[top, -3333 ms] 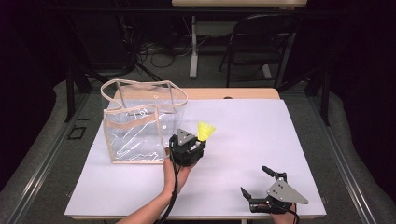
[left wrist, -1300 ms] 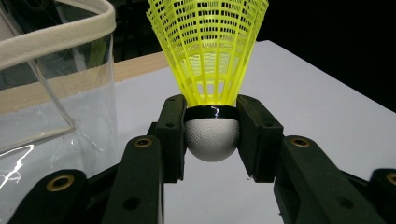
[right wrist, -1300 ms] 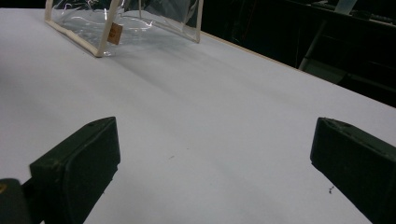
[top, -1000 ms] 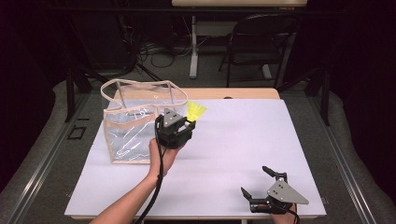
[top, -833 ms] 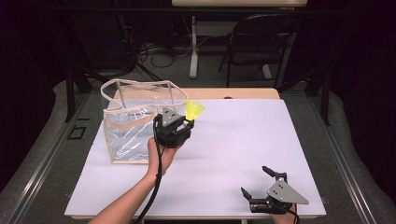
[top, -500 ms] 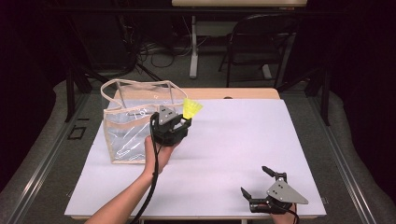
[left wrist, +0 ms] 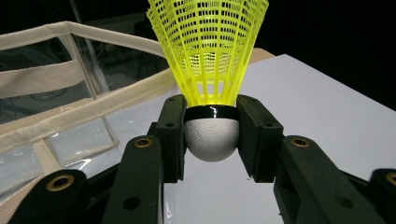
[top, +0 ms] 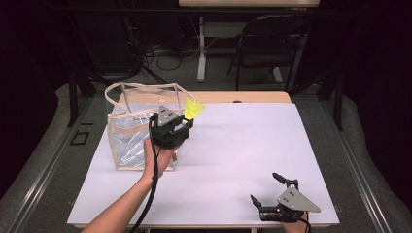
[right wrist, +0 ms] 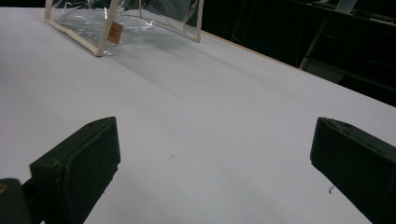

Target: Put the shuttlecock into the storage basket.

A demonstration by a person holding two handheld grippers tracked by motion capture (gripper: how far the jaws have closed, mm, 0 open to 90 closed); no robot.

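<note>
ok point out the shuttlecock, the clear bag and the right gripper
shuttlecock point(left wrist: 212, 140): left gripper view, on its white rounded cork head
clear bag point(top: 127, 145): high view, on its see-through front wall
right gripper point(top: 266, 189): high view, midway between its open fingertips

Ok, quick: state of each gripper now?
Left gripper: shut on the shuttlecock, by its cork.
Right gripper: open, nothing between the jaws.
</note>
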